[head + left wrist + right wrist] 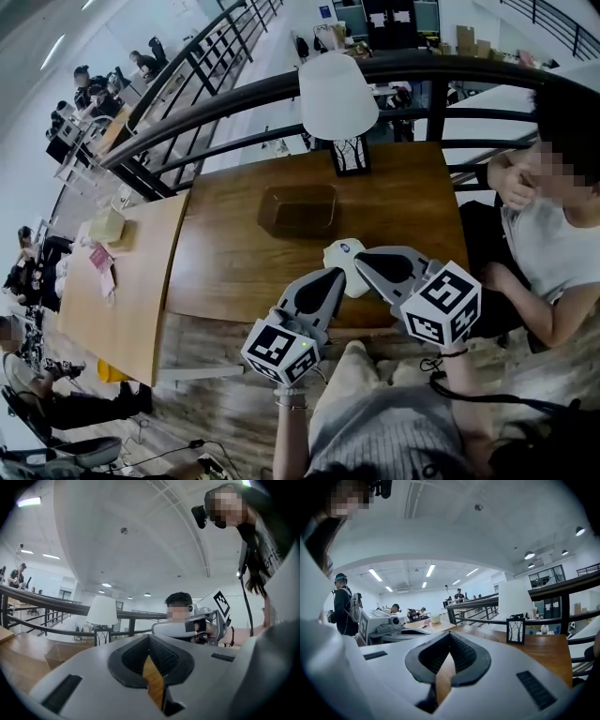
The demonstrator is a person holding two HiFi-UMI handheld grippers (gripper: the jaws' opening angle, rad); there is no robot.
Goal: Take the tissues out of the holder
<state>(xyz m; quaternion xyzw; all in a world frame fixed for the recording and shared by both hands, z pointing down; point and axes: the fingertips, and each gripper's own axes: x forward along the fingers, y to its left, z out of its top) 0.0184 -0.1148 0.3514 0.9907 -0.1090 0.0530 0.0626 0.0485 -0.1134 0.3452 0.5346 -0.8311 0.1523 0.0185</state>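
Note:
A brown see-through holder (297, 208) stands mid-table; the left gripper view shows it low at the left (63, 653). A white soft pack with a small blue mark (345, 255) lies near the table's front edge, partly hidden by the gripper tips. My left gripper (336, 276) hovers just left of the pack, and its jaws (149, 637) are shut with nothing between them. From the right, my right gripper (360, 262) points at the pack, jaws (450, 634) shut and holding nothing. Both grippers are held above the table, tips close together.
A white lamp (336, 98) and a small framed picture (351, 155) stand at the table's far edge, with a black railing (234, 103) behind. A person (553, 234) sits at the table's right end. A lighter table (122, 281) at the left carries a box and papers.

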